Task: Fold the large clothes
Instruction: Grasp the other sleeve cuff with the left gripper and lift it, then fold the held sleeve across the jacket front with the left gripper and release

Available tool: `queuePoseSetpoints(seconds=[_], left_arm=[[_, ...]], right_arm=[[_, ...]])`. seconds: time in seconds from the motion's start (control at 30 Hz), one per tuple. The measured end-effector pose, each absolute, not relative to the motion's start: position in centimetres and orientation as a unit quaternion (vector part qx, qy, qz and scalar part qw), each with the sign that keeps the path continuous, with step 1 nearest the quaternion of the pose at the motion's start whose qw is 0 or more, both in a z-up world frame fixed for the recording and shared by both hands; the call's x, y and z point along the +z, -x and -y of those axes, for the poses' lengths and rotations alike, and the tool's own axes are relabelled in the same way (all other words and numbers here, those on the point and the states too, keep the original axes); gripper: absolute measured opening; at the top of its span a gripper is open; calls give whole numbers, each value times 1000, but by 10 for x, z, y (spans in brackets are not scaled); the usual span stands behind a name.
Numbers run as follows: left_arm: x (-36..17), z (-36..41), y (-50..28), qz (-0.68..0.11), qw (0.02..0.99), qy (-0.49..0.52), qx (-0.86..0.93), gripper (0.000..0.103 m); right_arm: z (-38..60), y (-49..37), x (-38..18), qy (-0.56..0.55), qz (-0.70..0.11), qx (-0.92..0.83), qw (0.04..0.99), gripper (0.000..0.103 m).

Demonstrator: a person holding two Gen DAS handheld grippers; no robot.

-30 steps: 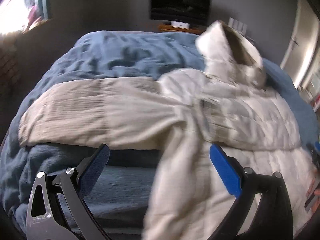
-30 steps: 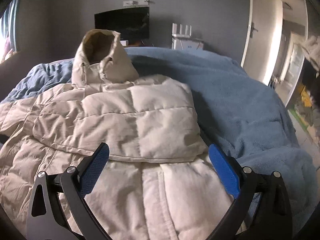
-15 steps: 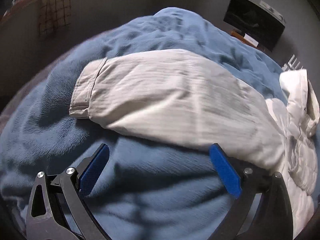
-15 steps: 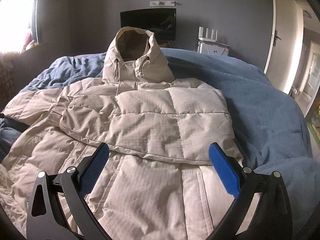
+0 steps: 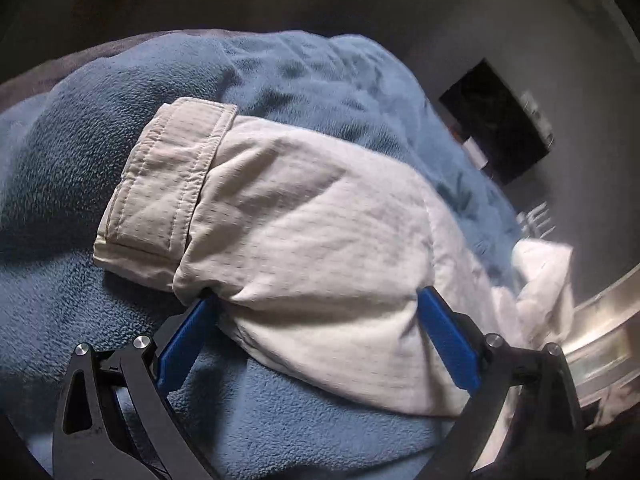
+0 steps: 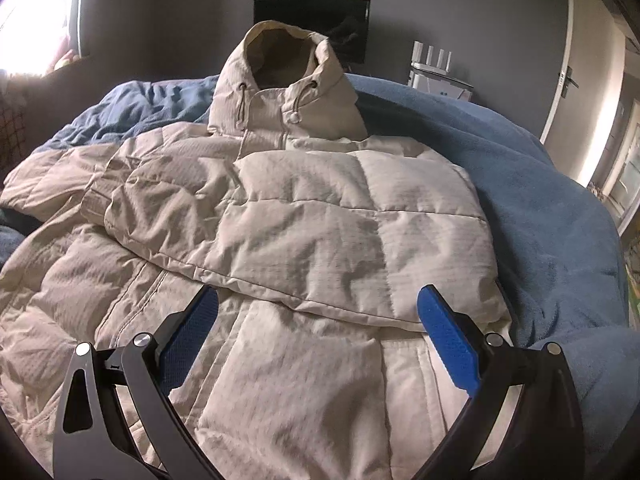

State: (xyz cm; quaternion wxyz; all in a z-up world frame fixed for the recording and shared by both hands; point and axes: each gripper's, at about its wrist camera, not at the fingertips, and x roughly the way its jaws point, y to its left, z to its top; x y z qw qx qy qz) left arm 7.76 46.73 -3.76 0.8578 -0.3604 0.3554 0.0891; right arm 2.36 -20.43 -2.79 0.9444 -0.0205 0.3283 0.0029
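Now your left hand-held gripper is straddling the puffer jacket's sleeve near its cuff, jaws spread wide, nothing clamped. Your right hand-held gripper is hovering open over the beige hooded puffer jacket, which is lying on the bed's blue blanket.

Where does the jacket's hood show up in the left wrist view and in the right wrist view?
Left wrist view: the hood is a blurred pale bunch at the right edge, past the sleeve lying between the left gripper's open jaws.
Right wrist view: the hood stands upright at top centre, above the jacket body.
Shared landmark: the black wall screen beyond the hood.
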Motion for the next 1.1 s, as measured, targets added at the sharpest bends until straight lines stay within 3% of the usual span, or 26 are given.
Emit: queuePoseSetpoints(seconds=[0.27, 0.5, 0.57, 0.6, 0.67, 0.87, 1.1], left_arm=[[-38, -475, -49, -327, 848, 411, 72, 92], [-75, -494, -61, -330, 809, 479, 88, 89], [-74, -495, -65, -316, 811, 487, 76, 53], [-71, -496, -66, -307, 810, 495, 75, 46], [-59, -492, -66, -296, 821, 482, 76, 18], [15, -456, -59, -249, 879, 401, 64, 12], [127, -351, -63, -216, 937, 271, -32, 11]], right_arm=[[198, -26, -32, 33, -333, 16, 942, 96], [198, -27, -35, 31, -335, 19, 941, 96], [196, -28, -35, 30, -335, 19, 941, 96], [196, -28, -35, 31, -335, 18, 941, 96], [196, -27, -35, 32, -333, 19, 942, 96], [197, -23, -32, 30, -322, 24, 946, 96], [213, -17, -24, -8, -313, 26, 949, 96]])
